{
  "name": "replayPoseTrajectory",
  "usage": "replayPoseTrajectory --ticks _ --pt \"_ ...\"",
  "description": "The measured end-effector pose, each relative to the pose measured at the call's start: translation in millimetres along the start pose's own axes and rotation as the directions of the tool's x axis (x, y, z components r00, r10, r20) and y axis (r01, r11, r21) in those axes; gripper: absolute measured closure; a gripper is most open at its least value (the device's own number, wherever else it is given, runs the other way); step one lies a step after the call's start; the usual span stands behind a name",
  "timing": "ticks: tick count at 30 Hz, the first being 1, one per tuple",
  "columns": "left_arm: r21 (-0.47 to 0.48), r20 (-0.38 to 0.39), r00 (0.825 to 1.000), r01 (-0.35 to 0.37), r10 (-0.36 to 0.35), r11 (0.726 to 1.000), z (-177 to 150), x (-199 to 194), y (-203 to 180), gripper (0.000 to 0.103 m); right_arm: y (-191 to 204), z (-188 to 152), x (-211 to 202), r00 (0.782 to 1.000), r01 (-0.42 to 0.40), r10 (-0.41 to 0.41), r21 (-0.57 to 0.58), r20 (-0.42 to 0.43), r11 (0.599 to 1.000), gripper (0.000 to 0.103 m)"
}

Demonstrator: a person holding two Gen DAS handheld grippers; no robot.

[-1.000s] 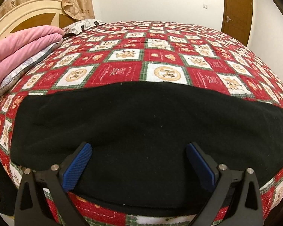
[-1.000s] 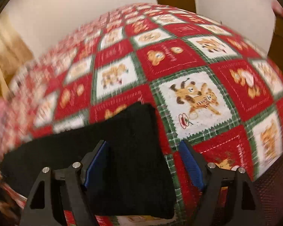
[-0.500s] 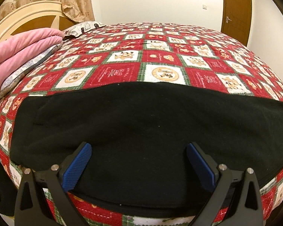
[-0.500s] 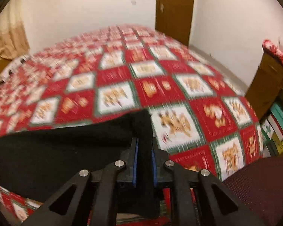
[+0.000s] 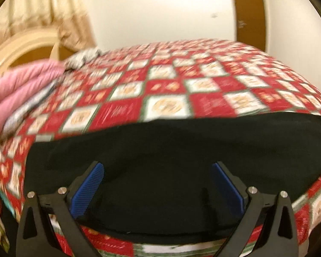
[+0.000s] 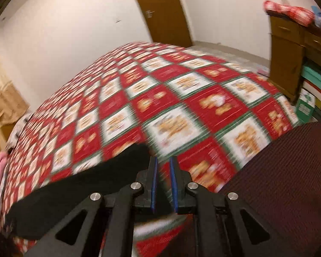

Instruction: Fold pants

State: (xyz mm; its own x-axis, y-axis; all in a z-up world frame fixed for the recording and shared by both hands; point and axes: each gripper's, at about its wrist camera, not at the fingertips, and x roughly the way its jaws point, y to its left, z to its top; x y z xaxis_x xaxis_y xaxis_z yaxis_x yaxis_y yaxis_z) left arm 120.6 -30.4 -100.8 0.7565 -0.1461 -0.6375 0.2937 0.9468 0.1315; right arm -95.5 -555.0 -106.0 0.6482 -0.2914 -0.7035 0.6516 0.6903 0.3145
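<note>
The black pants (image 5: 160,150) lie spread across the near edge of the bed's red patchwork quilt (image 5: 167,85). My left gripper (image 5: 158,182) hovers over their middle, open, with its blue pads wide apart and nothing pinched. In the right wrist view my right gripper (image 6: 163,167) is shut at the pants' (image 6: 85,188) right end. The raised black corner meets its left finger (image 6: 153,177). A thin slit still shows between the tips, and the pinched cloth itself is mostly hidden behind the finger. Both views are motion-blurred.
Folded pink bedding (image 5: 21,81) and a pillow (image 5: 83,55) lie by the headboard (image 5: 21,47) at the left. A brown door (image 6: 167,10) is at the far wall. A wooden cabinet (image 6: 289,53) with stacked boxes (image 6: 312,94) stands right of the bed. A dark maroon surface (image 6: 289,171) lies at the near right.
My right gripper went from open around the pants' end to shut on it, then rose and swung. The left gripper stayed open and drifted a little, tilting its view.
</note>
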Motion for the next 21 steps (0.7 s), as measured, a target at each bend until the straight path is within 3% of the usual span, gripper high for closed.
replayPoseTrajectory --ticks 4,7,10,13,15,17,19,21 --pt "0.111 0.023 0.998 0.056 -0.059 0.992 5.6 -4.9 -34.0 0.000 47.4 -31.9 10.9 0.996 -0.030 0.018 -0.133 -0.090 0.991 0.091" --pt "0.141 -0.023 0.996 0.090 -0.087 0.986 0.2 3.6 -46.6 0.000 74.0 -54.4 32.7 0.984 -0.067 0.034 -0.191 -0.175 0.979 0.091" --pt "0.135 -0.092 0.990 0.115 -0.103 0.984 -16.4 14.2 -44.8 0.000 83.9 -69.9 58.5 0.968 -0.048 -0.004 -0.201 -0.251 0.978 0.091" --pt "0.009 -0.110 0.977 0.184 -0.182 0.983 -32.2 11.3 -30.9 0.000 83.3 -70.5 60.6 0.969 -0.022 -0.028 -0.200 -0.246 0.979 0.090" --pt "0.036 -0.106 0.976 0.194 -0.189 0.980 -38.3 5.3 -31.1 0.000 85.4 -72.0 57.5 0.966 0.045 -0.097 -0.213 -0.240 0.976 0.090" --pt "0.068 -0.105 0.977 0.193 -0.186 0.979 -40.7 -1.0 -33.8 0.000 91.4 -77.2 44.9 0.964 0.153 -0.197 -0.231 -0.181 0.961 0.090" --pt "0.071 -0.101 0.973 0.213 -0.206 0.974 -41.2 -8.3 -32.4 0.000 106.3 -84.4 24.1 0.988 0.066 -0.095 -0.220 -0.123 0.973 0.090" --pt "0.067 -0.084 0.975 0.213 -0.207 0.975 -41.7 -15.4 -26.0 0.000 126.6 -92.6 10.2 0.996 -0.009 -0.012 -0.243 -0.086 0.970 0.090"
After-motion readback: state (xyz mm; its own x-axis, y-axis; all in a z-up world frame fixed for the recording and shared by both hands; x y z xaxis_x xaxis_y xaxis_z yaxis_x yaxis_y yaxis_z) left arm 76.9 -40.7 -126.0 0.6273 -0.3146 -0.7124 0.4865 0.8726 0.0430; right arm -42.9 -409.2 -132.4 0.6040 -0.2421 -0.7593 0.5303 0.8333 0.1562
